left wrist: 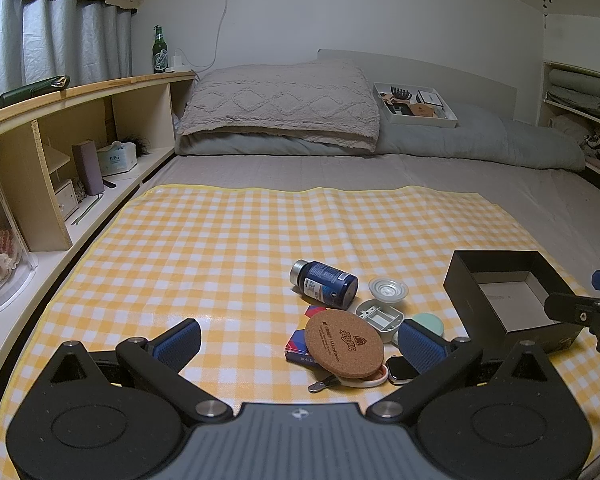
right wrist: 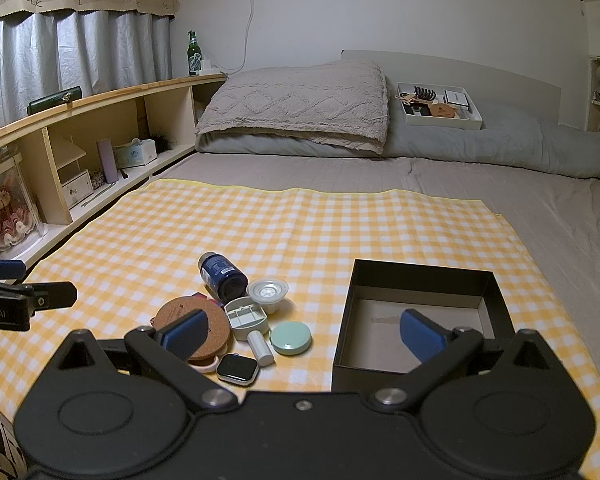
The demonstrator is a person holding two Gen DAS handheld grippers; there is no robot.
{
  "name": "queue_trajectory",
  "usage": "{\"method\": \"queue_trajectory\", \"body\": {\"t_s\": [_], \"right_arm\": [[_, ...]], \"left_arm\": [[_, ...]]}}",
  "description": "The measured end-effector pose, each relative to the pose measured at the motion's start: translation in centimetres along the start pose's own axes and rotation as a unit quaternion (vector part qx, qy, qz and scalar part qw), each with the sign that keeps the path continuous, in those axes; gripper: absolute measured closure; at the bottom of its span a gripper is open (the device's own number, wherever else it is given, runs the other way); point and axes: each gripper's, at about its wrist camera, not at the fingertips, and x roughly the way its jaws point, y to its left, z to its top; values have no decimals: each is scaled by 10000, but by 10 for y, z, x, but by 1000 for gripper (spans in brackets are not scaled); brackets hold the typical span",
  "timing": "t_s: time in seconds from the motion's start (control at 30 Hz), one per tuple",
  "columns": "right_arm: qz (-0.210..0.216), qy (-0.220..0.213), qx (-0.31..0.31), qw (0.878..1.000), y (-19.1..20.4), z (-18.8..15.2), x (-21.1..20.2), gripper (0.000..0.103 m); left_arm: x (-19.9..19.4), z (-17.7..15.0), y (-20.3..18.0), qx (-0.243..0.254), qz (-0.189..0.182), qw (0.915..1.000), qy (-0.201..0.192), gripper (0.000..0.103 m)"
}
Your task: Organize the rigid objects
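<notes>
A pile of small items lies on the yellow checked cloth [left wrist: 228,256]: a blue bottle [left wrist: 326,282] on its side, a cork coaster [left wrist: 343,344], a grey open case [left wrist: 380,317], a white round cap [left wrist: 388,290], a mint round tin [right wrist: 291,337], a smartwatch [right wrist: 237,368], a white tube [right wrist: 260,347] and a small colourful box [left wrist: 296,346]. An empty black box [right wrist: 420,316] stands to their right. My left gripper [left wrist: 300,340] is open, low over the pile's near side. My right gripper [right wrist: 304,334] is open, straddling the pile's edge and the black box.
A wooden shelf unit [left wrist: 80,128] runs along the left with a green bottle [left wrist: 160,50], tissue box and small items. Pillows [left wrist: 280,104] and a white tray [left wrist: 416,104] of items lie at the bed's head. More shelves stand at the right.
</notes>
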Motion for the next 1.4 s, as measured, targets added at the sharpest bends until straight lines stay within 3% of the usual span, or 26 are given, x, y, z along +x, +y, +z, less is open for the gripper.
{"method": "queue_trajectory", "body": {"t_s": [0.57, 0.83, 1.03, 1.27, 1.4], "right_arm": [[-4, -16, -11, 10000, -2, -1, 1, 0], [-126, -277, 119, 9995, -5, 15, -12, 0], [-76, -436, 305, 9986, -32, 40, -17, 0], [-457, -298, 655, 9964, -90, 63, 2, 0], [-914, 56, 608, 9939, -123, 66, 26, 0]], "left_arm": [[-3, 1, -6, 21, -27, 10000, -33, 0], [1, 2, -5, 25, -10, 10000, -37, 0], [3, 3, -5, 38, 4, 10000, -14, 0], [8, 5, -10, 112, 9, 9999, 30, 0], [12, 5, -15, 176, 12, 9998, 70, 0]]}}
